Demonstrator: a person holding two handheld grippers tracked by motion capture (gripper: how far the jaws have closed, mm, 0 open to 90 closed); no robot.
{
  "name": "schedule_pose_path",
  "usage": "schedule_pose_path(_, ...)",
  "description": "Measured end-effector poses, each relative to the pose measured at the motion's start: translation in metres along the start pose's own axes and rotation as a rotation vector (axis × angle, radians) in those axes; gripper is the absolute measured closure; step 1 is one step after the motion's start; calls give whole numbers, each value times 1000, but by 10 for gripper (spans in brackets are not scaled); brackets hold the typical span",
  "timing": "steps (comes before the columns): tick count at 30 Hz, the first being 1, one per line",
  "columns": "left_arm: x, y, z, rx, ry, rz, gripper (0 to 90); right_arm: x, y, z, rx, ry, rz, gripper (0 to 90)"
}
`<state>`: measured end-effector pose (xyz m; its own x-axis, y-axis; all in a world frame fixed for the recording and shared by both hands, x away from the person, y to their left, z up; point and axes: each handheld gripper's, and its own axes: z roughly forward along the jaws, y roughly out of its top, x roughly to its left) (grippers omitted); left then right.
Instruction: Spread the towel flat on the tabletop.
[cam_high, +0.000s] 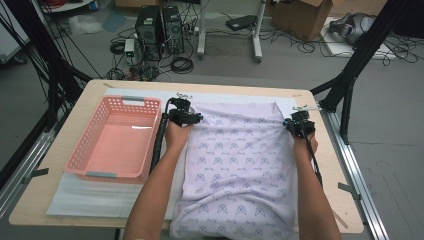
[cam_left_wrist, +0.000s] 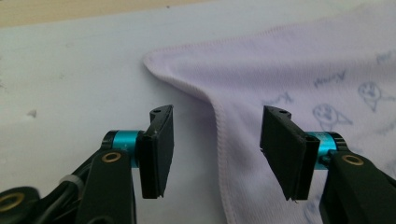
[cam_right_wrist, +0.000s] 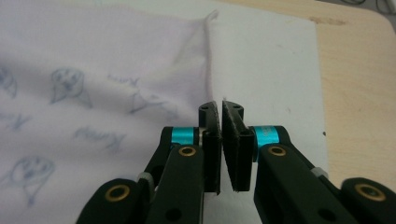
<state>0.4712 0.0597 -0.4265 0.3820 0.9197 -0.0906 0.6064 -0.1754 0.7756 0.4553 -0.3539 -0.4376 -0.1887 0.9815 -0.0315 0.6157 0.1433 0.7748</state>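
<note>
Nearest us, our forearms come in from the table's near edge, one on each side of the pale lilac printed cloth; the cloth lies spread flat on a white mat, its near end hanging over the table edge, its far end reaching toward the mat's far border. Our left gripper sits at the cloth's far left corner; in the left gripper view its jaws stand apart, straddling the hemmed edge without pressing it. Our right gripper sits at the cloth's far right edge; in the right gripper view its jaws are nearly together, just beside the hem; whether any fabric is pinched we cannot tell. Left of the cloth lies a pink basket; beyond the table, computers and cables cover the floor.
</note>
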Motion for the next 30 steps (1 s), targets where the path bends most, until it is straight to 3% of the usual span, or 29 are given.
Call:
schedule_pose_path(2, 0, -5, 0, 10, -5, -11, 459, -3, -1, 0, 12, 34, 35, 704)
schedule_pose_path(5, 0, -14, 6, 88, -11, 10, 448, -6, -1, -8, 29, 93, 33, 647)
schedule_pose_path(7, -6, -18, 6, 64, 23, 79, 441, -7, 0, -17, 12, 108, 23, 644)
schedule_pose_path(8, -6, -19, 6, 54, 26, 76, 451, -9, 2, -25, -12, 123, 19, 643)
schedule_pose_path(9, -4, -18, 6, 48, 29, 67, 523, -10, 2, -31, -27, 142, 20, 641)
schedule_pose_path(10, -2, -17, 5, 40, 30, 59, 743, -11, 3, -34, -33, 149, 21, 639)
schedule_pose_path(11, 0, -17, 7, 37, 44, 56, 865, -12, 3, -40, -43, 162, 22, 636)
schedule_pose_path(12, 3, -14, 9, 38, 56, 42, 874, -13, 3, -43, -47, 172, 20, 633)
schedule_pose_path(14, 8, -10, 12, 29, 125, 45, 879, -13, 1, -53, -61, 194, 9, 630)
schedule_pose_path(16, 16, -7, 14, -9, 175, 1, 880, -11, -4, -59, -61, 224, 1, 624)
schedule_pose_path(17, 19, -6, 14, -25, 188, -19, 879, -10, -8, -61, -56, 245, -10, 617)
schedule_pose_path(20, 21, -5, 14, -57, 173, -34, 832, -5, -19, -61, -22, 306, -15, 590)
schedule_pose_path(21, 21, -5, 13, -57, 171, -34, 722, -1, -22, -57, 32, 337, -38, 586)
schedule_pose_path(23, 21, -6, 11, -51, 101, -77, 587, 5, -24, -52, 62, 356, -69, 586)
schedule_pose_path(25, 17, -10, 8, -52, 70, -75, 489, 14, -25, -47, 78, 352, -115, 593)
schedule_pose_path(28, 8, -17, 2, -60, 31, -36, 470, 21, -27, -31, 141, 259, -182, 689)
schedule_pose_path(29, 6, -19, -1, -65, 18, -32, 470, 18, -26, -30, 129, 268, -158, 871)
schedule_pose_path(30, 4, -21, -3, -64, 10, -27, 467, 16, -25, -29, 120, 251, -171, 871)
